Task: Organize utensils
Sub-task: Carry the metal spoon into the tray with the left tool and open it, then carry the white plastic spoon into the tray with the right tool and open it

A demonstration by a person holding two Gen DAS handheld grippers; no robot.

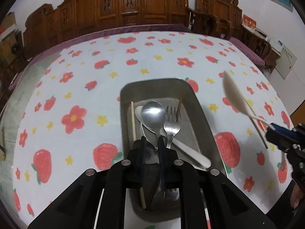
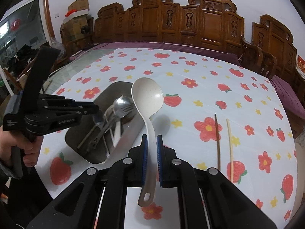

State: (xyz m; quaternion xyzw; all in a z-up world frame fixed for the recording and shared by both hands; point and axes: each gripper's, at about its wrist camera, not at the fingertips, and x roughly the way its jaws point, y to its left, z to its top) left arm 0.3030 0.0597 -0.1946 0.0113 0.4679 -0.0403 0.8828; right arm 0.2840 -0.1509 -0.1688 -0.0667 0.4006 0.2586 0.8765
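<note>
A metal tray (image 1: pixel 202 114) holds a steel spoon (image 1: pixel 153 113), a fork (image 1: pixel 172 121), a white-handled utensil (image 1: pixel 190 151) and chopsticks (image 1: pixel 132 120). My left gripper (image 1: pixel 152 140) is over the tray, shut on the steel spoon's handle. My right gripper (image 2: pixel 152 138) is shut on the handle of a large cream ladle (image 2: pixel 147 95), held above the table beside the tray (image 2: pixel 131 131). The ladle (image 1: pixel 233 93) and right gripper (image 1: pixel 282 137) also show in the left wrist view. The left gripper (image 2: pixel 95 108) shows in the right wrist view.
A dark chopstick (image 2: pixel 217 141) and a light chopstick (image 2: pixel 230 148) lie on the flowered tablecloth (image 2: pixel 190 99) right of my right gripper. Carved wooden chairs (image 2: pixel 190 22) line the table's far edge. Boxes (image 2: pixel 79 5) stand far left.
</note>
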